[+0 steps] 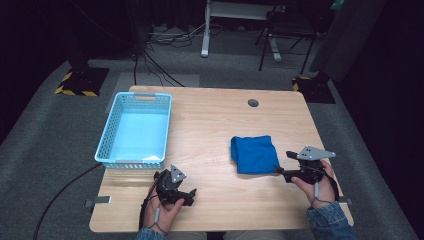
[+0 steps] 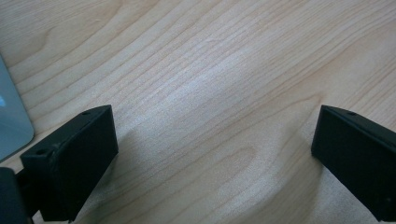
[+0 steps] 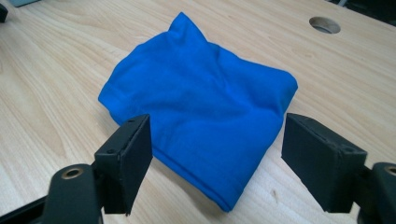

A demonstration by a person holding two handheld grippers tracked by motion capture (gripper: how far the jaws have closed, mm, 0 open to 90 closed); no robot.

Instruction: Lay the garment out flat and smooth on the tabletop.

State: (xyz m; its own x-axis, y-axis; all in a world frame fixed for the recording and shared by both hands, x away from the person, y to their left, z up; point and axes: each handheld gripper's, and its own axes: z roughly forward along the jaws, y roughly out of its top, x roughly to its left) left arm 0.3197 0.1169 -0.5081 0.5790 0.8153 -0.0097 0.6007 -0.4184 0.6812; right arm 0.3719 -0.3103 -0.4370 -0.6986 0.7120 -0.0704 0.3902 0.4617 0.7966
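My left gripper (image 2: 215, 154) hangs over bare bench (image 2: 210, 70), jaws wide and holding nothing. My right gripper (image 3: 217, 154) has its jaws spread wide, the folded blue cloth (image 3: 201, 112) lying just ahead of them. Beyond the left jaws sits a light-blue basket (image 1: 107, 132).
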